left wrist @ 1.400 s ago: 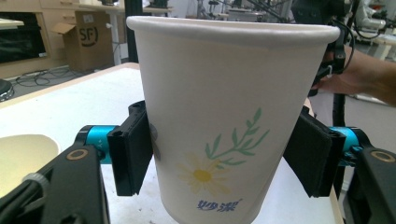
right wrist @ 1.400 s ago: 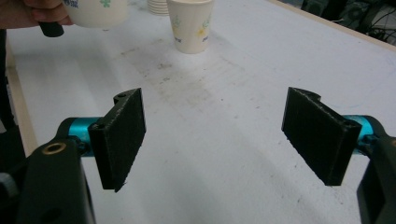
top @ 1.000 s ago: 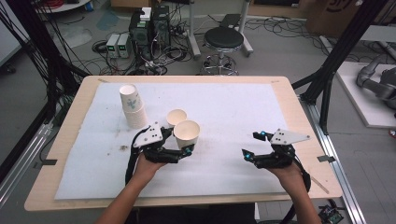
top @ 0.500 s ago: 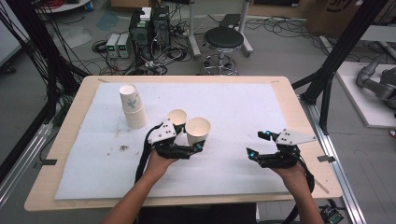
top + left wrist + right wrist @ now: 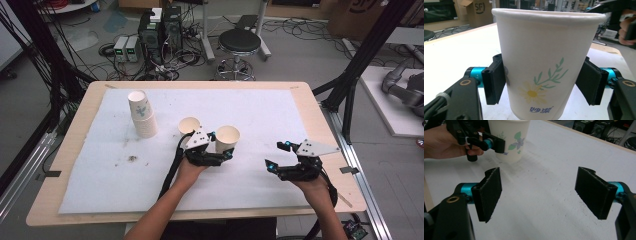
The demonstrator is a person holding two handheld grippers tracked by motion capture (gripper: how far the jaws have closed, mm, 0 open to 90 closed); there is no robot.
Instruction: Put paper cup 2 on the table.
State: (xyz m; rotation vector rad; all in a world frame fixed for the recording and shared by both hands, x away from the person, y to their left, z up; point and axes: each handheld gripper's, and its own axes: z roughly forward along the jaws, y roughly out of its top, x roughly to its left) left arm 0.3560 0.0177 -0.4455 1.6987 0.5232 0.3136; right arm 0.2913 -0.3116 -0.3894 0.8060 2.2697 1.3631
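Note:
A white paper cup [image 5: 546, 57] with a daisy print stands upright between the pads of my left gripper [image 5: 544, 85], which is shut on its lower wall. From above, that cup [image 5: 227, 137] sits right of centre on the white sheet, with my left gripper [image 5: 222, 150] reaching in from the near side. Its base is at or just over the sheet; I cannot tell which. A second cup [image 5: 189, 125] stands free just left of it. My right gripper [image 5: 276, 155] rests near the front right, open, with bare sheet between its pads [image 5: 487, 195]. The held cup [image 5: 510, 140] lies ahead of them.
A stack of upside-down paper cups [image 5: 142, 115] stands at the back left of the white sheet [image 5: 260, 105]. A small dark smudge [image 5: 132, 158] marks the sheet at the left. The wooden table edge [image 5: 325, 120] runs along the right. A stool and electronics stand beyond the table.
My left gripper has carried the cup to the right and a little lower, away from the free cup. The right gripper has stayed where it was.

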